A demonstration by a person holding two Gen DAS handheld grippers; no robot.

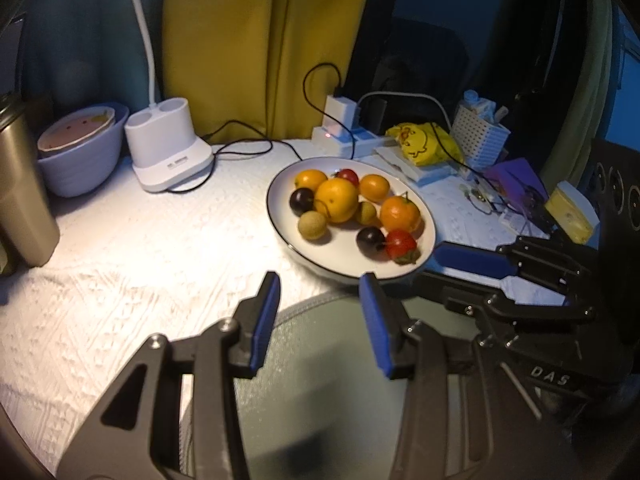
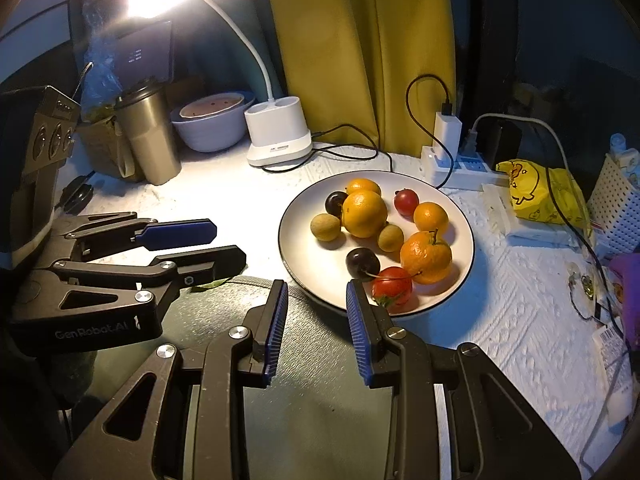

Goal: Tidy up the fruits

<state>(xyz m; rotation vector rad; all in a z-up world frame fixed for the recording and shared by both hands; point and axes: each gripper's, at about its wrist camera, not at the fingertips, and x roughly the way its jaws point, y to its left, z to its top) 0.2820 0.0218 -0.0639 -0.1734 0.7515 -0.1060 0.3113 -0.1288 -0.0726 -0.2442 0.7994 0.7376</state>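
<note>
Right wrist view: we note the fruits (image 2: pixel 376 236) heaped on a glossy white plate (image 2: pixel 466 240) at frame centre, on the textured white counter (image 2: pixel 520 340). Left tongs (image 1: pixel 316 318) released and empty. Right tongs (image 2: pixel 316 332) read clenched on nothing, though a gap shows. Risk: round, smooth oranges and plums may roll off the shallow rim if nudged.

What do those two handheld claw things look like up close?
Both match: the left claw and right claw have black angular linkage arms with silver screws and two flat fingers faced with ribbed blue pads. White lettering marks the bodies: "GenRobot.AI" on the left, "DAS" on the right.
</note>
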